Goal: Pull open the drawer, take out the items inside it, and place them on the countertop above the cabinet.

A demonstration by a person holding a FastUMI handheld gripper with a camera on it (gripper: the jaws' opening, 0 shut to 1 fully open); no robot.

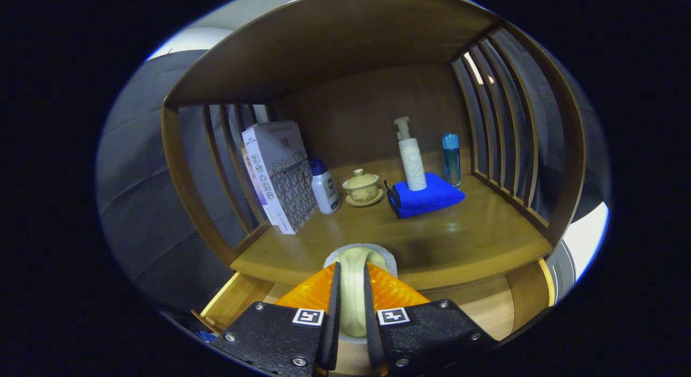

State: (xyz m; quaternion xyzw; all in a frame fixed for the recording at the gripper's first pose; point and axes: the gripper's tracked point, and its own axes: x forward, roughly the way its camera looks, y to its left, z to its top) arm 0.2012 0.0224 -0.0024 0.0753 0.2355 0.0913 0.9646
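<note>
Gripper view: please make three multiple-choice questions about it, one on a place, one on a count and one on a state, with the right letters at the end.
1. Where does the white pump bottle stand?
A. on the book
B. on the blue cloth
C. inside the drawer

2. How many bottles stand on the countertop?
A. one
B. three
C. five

3. What are the fingers of the gripper doing?
A. spread wide with nothing between them
B. shut on a pale item
C. shut on the book

Answers:
1 B: the base of the pump bottle rests on the folded cloth.
2 B: the pump bottle, a small white bottle with a blue cap and a clear blue bottle.
3 B: both fingers press on the sides of the pale item, which fills the gap between them.
</note>
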